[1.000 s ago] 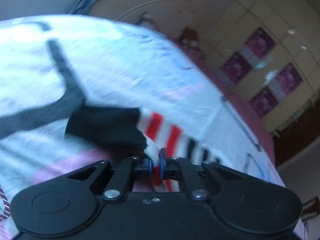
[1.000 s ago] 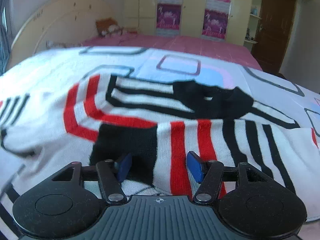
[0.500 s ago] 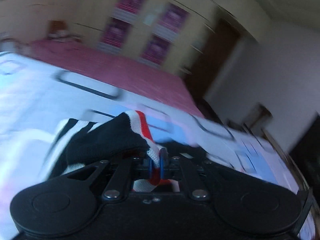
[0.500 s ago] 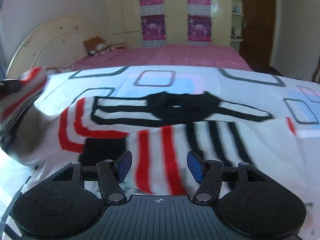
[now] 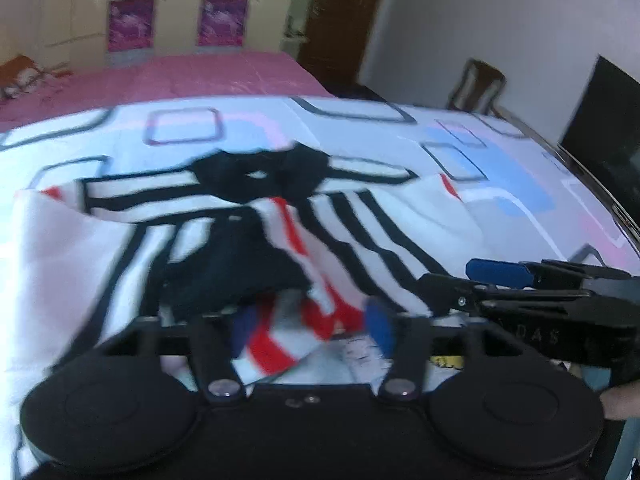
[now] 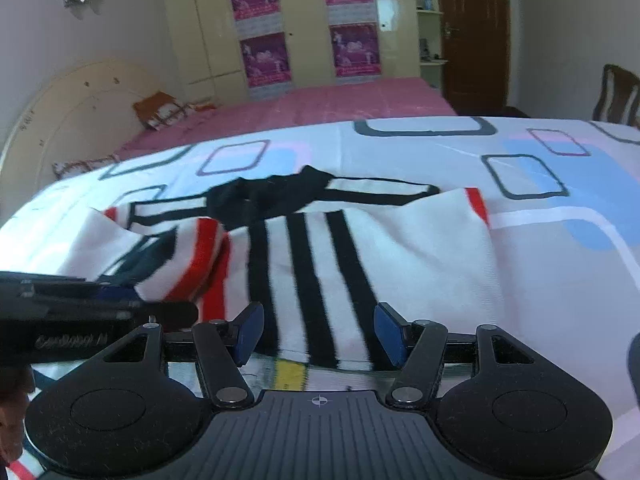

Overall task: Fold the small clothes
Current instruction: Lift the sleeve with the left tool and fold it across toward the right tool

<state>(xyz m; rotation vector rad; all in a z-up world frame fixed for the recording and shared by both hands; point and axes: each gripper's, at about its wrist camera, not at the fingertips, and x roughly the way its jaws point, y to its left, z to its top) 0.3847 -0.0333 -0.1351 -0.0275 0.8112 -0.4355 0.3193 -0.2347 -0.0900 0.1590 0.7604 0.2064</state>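
A small white sweater with black and red stripes and a black collar [image 6: 340, 248] lies on the patterned sheet; it also shows in the left wrist view [image 5: 248, 216]. Its left sleeve [image 5: 296, 280], with red stripes and a black cuff, is folded across the body. My left gripper [image 5: 310, 330] is open, its blue pads either side of the sleeve end, and it shows at the left of the right wrist view [image 6: 120, 292]. My right gripper [image 6: 318, 332] is open and empty over the sweater's near hem; it shows side-on in the left wrist view [image 5: 500, 274].
The white sheet with rounded-square prints [image 6: 540, 168] covers the near surface. Behind it are a pink bed [image 6: 320, 100], a cream headboard [image 6: 72, 108], a wardrobe with purple posters [image 6: 308, 20], a brown door [image 6: 472, 28] and a chair [image 6: 616, 92] at right.
My left gripper carried the sleeve across over the sweater's body and opened, letting it go. My right gripper stayed open and drew back toward the hem.
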